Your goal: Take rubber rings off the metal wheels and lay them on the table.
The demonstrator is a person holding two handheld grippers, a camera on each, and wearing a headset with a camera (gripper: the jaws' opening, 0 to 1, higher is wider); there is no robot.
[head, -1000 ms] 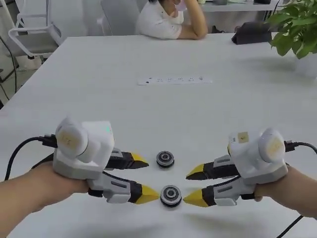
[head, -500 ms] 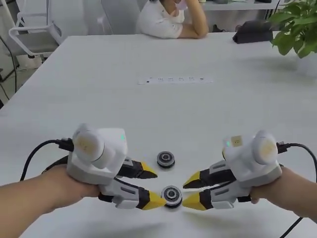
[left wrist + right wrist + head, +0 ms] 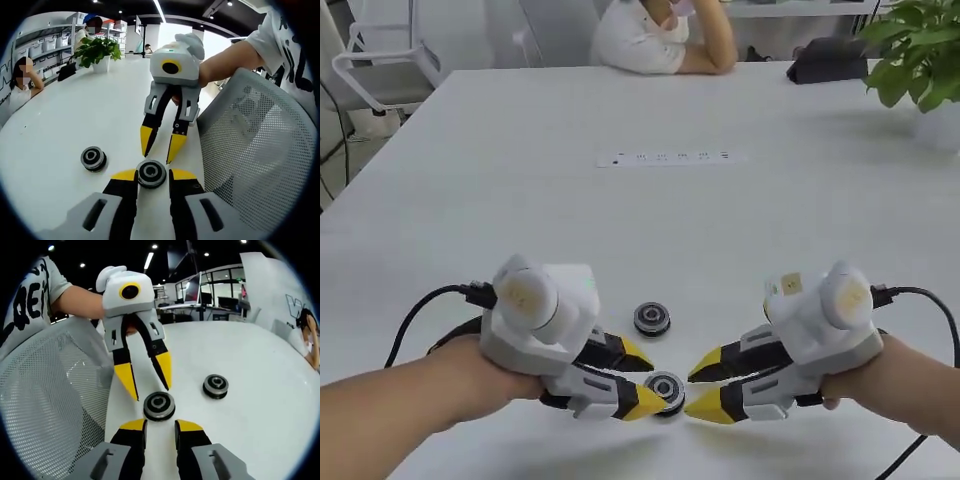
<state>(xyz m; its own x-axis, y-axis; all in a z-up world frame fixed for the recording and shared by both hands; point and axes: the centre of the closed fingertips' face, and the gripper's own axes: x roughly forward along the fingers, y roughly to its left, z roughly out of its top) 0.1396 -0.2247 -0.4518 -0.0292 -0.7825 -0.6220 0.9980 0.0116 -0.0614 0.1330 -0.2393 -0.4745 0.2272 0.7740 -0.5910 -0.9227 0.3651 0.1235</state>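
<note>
two grippers meet low over the desk (image 3: pixel 620 230). near wheel (image 3: pixel 665 388) sits btwn the left gripper's (image 3: pixel 645 383) spread fingers (image 3: pixel 125 176); can't tell if they touch it. right gripper (image 3: pixel 692 389) faces it from the other side, fingers apart, tips just short of that wheel. 2nd wheel (image 3: pixel 652 318) lies flat on the desk just beyond, untouched.

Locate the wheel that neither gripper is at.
Head view: the free wheel lies on the white table, just beyond the near wheel between the left gripper and right gripper.
</note>
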